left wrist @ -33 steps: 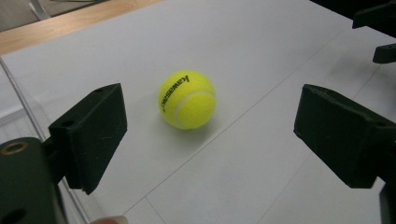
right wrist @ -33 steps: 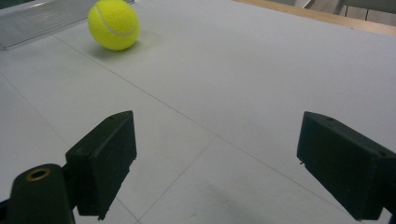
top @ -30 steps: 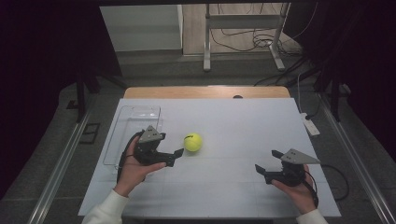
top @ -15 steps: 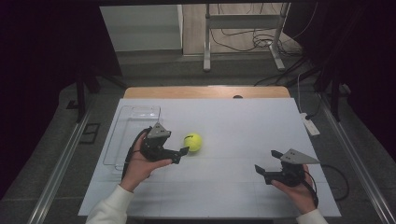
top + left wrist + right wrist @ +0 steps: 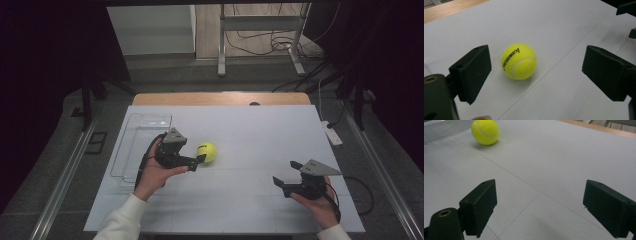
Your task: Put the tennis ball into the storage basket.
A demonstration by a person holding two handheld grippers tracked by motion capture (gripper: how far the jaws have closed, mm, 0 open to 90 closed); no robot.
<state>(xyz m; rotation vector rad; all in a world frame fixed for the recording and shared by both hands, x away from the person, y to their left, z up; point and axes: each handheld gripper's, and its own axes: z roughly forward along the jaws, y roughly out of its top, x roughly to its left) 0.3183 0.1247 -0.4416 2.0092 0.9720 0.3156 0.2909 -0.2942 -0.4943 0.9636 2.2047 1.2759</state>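
White table (image 5: pixel 260 130): left tongs (image 5: pixel 536 72) wide open, ball (image 5: pixel 518 61) between, untouched.

Both rigs look like the same matte black build. The left hand-held gripper (image 5: pixel 200 161) has a chunky black body with a grey three-cornered plate bolted on top, and a black cable looping off its back end. The right hand-held gripper (image 5: pixel 283 183) matches it: same grey plate, same black cable trailing behind. Up close in the gripper views, the jaws are blocky black slabs with slightly rough faces, each with a small hole near the top edge, and there's a brass-coloured ring set into the black housing just beside the near jaw. The person wears white long sleeves (image 5: pixel 122 220).
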